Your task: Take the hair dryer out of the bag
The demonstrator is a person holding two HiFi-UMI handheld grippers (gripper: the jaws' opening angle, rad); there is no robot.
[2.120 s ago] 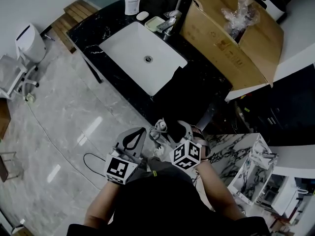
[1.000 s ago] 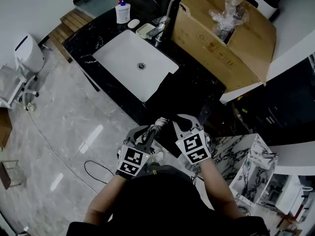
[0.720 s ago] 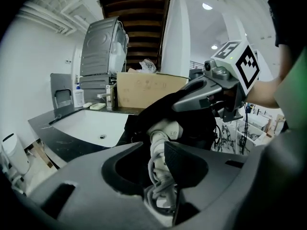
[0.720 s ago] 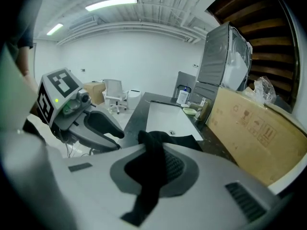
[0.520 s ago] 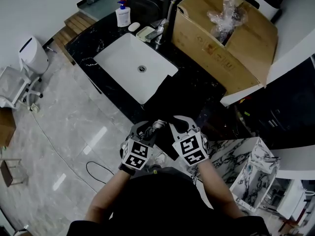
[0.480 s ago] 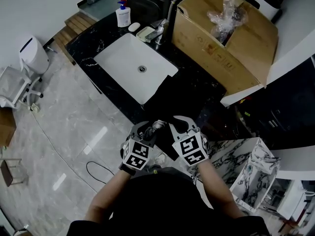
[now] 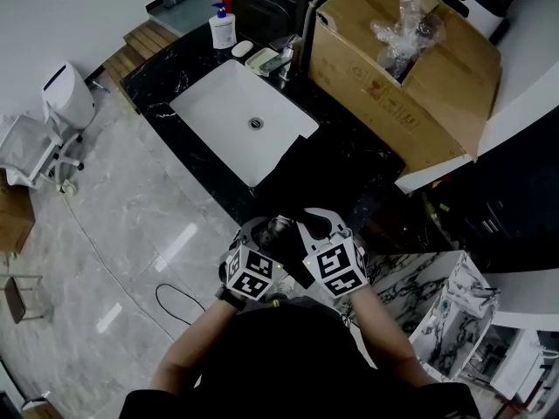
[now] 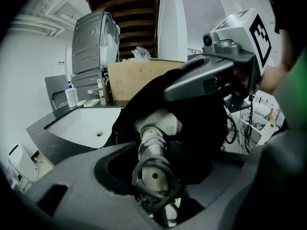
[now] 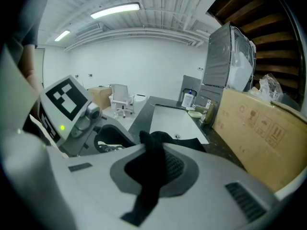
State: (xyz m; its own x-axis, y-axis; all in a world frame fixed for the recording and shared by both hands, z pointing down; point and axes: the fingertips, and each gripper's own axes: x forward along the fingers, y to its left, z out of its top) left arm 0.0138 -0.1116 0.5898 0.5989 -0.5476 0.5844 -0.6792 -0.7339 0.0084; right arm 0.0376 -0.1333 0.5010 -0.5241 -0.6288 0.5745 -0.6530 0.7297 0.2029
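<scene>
The bag [image 9: 152,169] is pinched in the closed right hand-held gripper [image 7: 316,223]; the left hand-held gripper [image 7: 265,231] has just been opened, the hair dryer [image 8: 154,143] handle between its jaws.

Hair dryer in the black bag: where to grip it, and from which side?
Grip the round handle of the pale hair dryer, coming at the mouth of the black fabric bag: only the handle sticks out; the rest is hidden inside.
</scene>
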